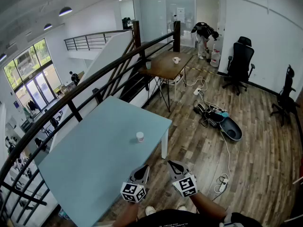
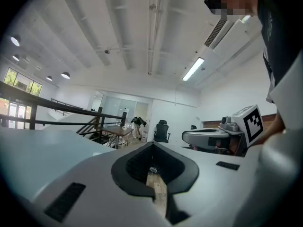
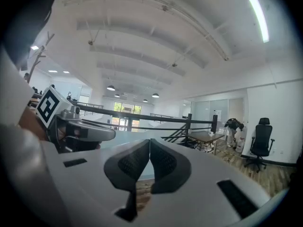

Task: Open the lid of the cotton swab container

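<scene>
Cotton swab container (image 1: 140, 136): upright on pale blue table (image 1: 90, 164), lid seemingly on, untouched. Left gripper (image 1: 141, 172), right gripper (image 1: 174, 166): jaws pressed together, empty, held level, well short of container. Task unstarted; approach, grip and lid opening all remain.

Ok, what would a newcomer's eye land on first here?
The big pale blue rectangular table fills the head view's lower left, with one small white round container standing near its right edge. Below it, the left gripper and right gripper are held side by side, both shut and empty, short of the container.
</scene>
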Motion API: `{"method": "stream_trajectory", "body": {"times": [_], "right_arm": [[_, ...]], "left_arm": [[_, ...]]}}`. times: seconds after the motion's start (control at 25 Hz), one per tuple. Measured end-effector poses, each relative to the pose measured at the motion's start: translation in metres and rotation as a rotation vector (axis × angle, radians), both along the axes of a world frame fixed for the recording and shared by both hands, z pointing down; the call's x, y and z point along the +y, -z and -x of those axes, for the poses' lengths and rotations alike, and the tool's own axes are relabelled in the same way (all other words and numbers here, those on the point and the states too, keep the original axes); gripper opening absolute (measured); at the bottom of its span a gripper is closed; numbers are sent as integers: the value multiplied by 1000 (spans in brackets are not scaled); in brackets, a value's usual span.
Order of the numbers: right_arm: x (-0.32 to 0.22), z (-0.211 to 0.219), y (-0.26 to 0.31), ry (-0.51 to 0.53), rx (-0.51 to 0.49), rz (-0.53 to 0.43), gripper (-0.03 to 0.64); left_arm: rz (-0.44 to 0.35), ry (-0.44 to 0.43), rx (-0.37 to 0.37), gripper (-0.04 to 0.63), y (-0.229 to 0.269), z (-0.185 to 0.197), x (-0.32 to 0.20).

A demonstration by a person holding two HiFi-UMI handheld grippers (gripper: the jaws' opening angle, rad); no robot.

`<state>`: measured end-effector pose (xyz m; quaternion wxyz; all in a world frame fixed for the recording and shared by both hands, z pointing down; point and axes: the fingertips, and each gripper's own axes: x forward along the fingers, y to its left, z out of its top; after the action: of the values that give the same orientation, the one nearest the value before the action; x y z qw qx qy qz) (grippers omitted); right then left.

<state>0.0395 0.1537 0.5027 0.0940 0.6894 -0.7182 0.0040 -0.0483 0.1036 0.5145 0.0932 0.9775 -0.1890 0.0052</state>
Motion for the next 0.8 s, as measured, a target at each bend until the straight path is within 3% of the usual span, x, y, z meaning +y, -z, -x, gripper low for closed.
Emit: {"method": "stream_trajectory", "body": {"times": [0.8], "right_arm": [[0, -3, -5, -28, -62, -16, 23]], "left_arm": [[-5, -27, -7, 12, -1, 10, -1]]}}
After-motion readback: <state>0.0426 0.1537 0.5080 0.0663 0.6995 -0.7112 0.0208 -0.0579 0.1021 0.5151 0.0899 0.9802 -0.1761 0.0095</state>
